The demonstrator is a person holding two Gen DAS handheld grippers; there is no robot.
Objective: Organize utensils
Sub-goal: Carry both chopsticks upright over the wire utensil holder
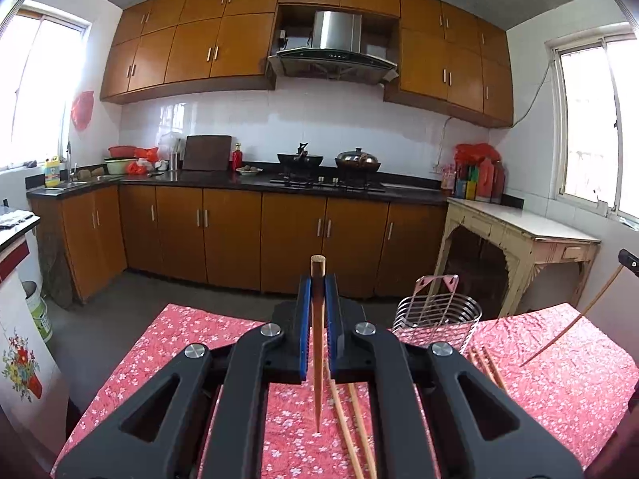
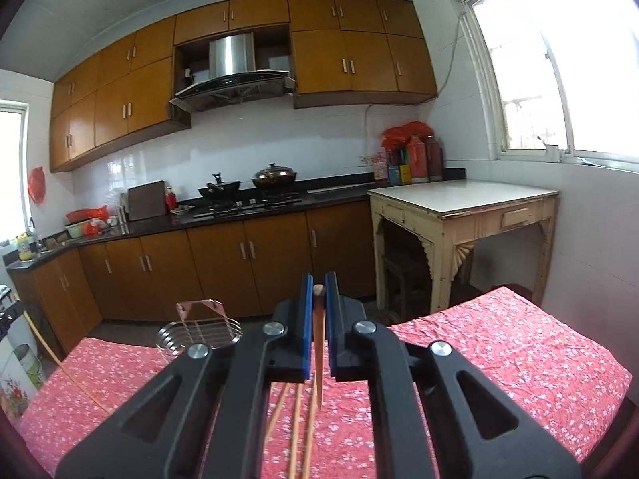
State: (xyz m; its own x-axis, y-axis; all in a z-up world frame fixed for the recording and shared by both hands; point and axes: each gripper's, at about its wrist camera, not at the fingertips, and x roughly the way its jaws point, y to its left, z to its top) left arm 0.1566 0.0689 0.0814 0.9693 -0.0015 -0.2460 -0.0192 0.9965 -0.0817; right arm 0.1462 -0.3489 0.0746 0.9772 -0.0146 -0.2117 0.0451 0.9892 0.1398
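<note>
left gripper (image 1: 318, 291) jaws clamp a chopstick (image 1: 317, 343), upright | right gripper (image 2: 318, 291) jaws pinch another chopstick (image 2: 318, 343), tip down | wire holder (image 1: 437, 319) ahead-right of left, ahead-left of right; left looks nearer | spare chopsticks (image 1: 351, 431) on counter (image 1: 179, 351)

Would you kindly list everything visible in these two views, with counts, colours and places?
Held chopsticks: two, wooden brown, one in each gripper.
Loose chopsticks: at least three, light wood, lying on the cloth.
Utensil holder: one, silver wire, standing on the table.
Tablecloth: one, red floral, covering the table.
Cabinets: brown, along the wall.
Woks: two, dark, on the stove.
Side table: one, cream, under the window.
Left hand-held gripper: black with blue pads, shut on a chopstick.
Right hand-held gripper: same, shut on a chopstick.
</note>
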